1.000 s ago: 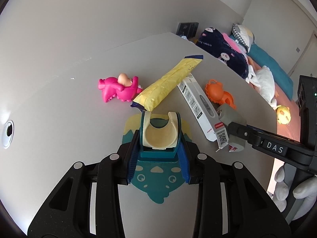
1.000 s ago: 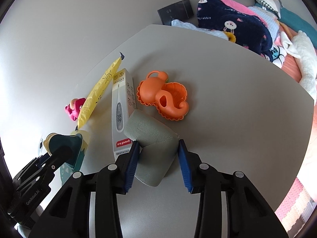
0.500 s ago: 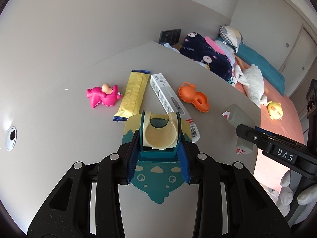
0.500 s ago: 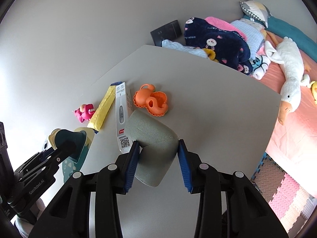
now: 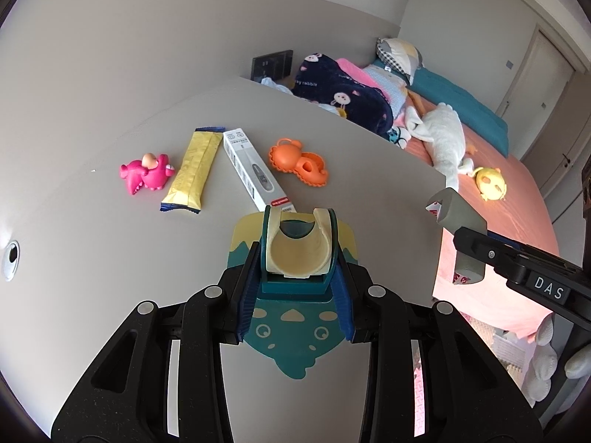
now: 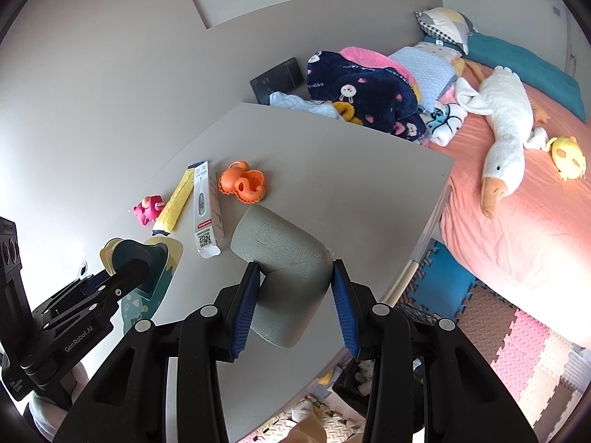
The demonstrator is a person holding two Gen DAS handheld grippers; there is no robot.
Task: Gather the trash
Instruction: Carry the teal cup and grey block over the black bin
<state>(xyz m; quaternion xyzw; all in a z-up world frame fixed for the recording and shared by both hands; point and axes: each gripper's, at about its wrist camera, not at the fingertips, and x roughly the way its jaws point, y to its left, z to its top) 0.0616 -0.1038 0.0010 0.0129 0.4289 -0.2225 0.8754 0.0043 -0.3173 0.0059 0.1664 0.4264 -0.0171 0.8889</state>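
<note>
My left gripper (image 5: 295, 291) is shut on a teal and yellow dinosaur-faced dustpan (image 5: 295, 336), held above the grey table (image 5: 110, 258). It also shows in the right wrist view (image 6: 147, 258). My right gripper (image 6: 295, 310) is shut on a bent grey-green foam corner guard (image 6: 284, 258), lifted over the table near its right edge; it shows in the left wrist view (image 5: 456, 217). On the table lie a yellow snack wrapper (image 5: 192, 171) and a long white thermometer box (image 5: 255, 170).
A pink dinosaur toy (image 5: 146, 177) and an orange toy (image 5: 299, 160) lie on the table. A bed (image 6: 517, 221) with a white goose plush (image 6: 506, 125), blankets and pillows stands right. Foam floor mats (image 6: 517, 350) and a dark bag (image 6: 369, 380) lie below the table's edge.
Both grippers have risen and pulled back from the table. The corner guard has been lifted off the table and carried right toward the table's edge.
</note>
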